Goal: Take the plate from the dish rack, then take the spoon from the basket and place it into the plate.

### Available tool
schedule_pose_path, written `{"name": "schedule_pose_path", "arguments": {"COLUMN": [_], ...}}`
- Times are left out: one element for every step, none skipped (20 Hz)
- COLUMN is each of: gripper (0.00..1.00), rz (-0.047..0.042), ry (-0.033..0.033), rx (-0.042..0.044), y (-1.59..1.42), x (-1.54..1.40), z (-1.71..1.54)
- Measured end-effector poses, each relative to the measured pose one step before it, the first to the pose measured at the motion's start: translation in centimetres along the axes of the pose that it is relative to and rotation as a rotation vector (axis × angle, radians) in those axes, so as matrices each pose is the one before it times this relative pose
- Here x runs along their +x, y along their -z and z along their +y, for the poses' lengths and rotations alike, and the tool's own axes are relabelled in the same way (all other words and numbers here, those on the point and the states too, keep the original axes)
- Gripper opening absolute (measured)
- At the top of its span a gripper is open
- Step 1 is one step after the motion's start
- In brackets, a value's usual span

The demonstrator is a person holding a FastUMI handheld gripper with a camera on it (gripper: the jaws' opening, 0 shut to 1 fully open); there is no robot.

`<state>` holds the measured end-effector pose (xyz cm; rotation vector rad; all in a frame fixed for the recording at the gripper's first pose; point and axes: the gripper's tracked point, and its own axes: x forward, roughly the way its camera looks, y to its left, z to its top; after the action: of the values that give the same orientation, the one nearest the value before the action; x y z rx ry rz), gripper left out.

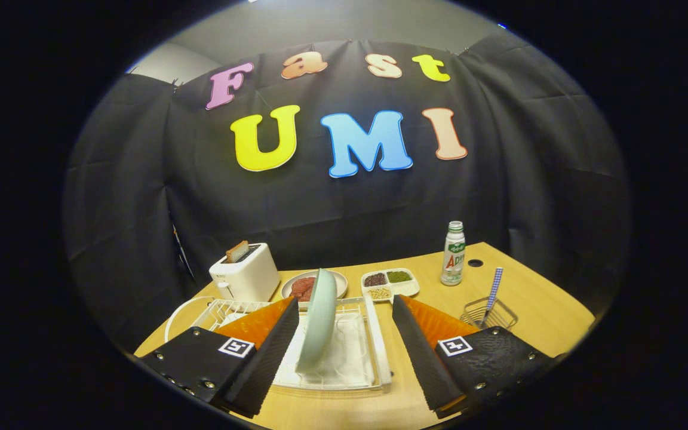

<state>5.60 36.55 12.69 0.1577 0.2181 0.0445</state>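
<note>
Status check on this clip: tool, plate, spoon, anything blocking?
Tool open, straddling the plate, no contact. Plate upright in dish rack. Spoon standing in wire basket. Nothing blocking.

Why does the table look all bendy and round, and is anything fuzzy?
In the gripper view, the fisheye lens curves the table edge and bulges the cloth wall. The same view is sharp on the plate standing upright in the dish rack, between the open fingers of the hand-held gripper. The spoon in the basket is small but clear, and the light is even without harsh glare.
</note>
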Motion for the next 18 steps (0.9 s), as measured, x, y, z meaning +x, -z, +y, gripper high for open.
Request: {"name": "schedule_pose_path", "arguments": {"gripper": [0.96, 0.96, 0.96, 0.96, 0.91, 0.90, 0.90, 0.90, 0.85, 0.85, 0.71, 0.57, 0.37, 0.37, 0.36, 0.34, 0.32, 0.32], "rz": [0.03174, 0.03259, 0.03351, 0.03302, 0.02772, 0.02787, 0.03048, 0.03153, 0.02396, 0.01685, 0.01089, 0.00961, 0.01400, 0.00685, 0.00570, 0.00317, 0.00491, 0.00115], "ry": [0.00966, 0.00813, 0.00889, -0.00833, -0.00524, -0.00192, 0.00236, 0.00240, 0.00532, 0.01056, -0.00466, 0.00725, 0.01958, 0.01358, 0.03062, 0.03493, 0.03946, 0.01968], "rx": [0.01532, 0.01580, 0.01752, 0.02294, 0.01825, 0.01565, 0.01635, 0.01655, 0.01130, 0.00904, 0.00898, -0.00087, -0.00958, -0.01688, -0.01657, -0.01410, -0.01123, -0.00547], "y": [0.913, 0.737, 0.837, 0.647, 0.660, 0.499, 0.621, 0.495, 0.337, 0.284, 0.090, 0.081, 0.159, 0.222, -0.267, 0.017, -0.154, -0.226], "x": [1.559, 1.219, 1.306, 1.107, 1.302, 0.928, 0.847, 0.746, 0.511, 0.375, 0.297, 0.164, 0.130, 0.188, -0.364, -0.063, -0.186, -0.389], "z": [0.311, 0.365, 0.221, 0.451, 0.371, 0.138, -0.038, -0.012, -0.058, -0.215, 0.096, -0.061, -0.217, -0.367, -0.135, -0.205, -0.288, -0.064]}}
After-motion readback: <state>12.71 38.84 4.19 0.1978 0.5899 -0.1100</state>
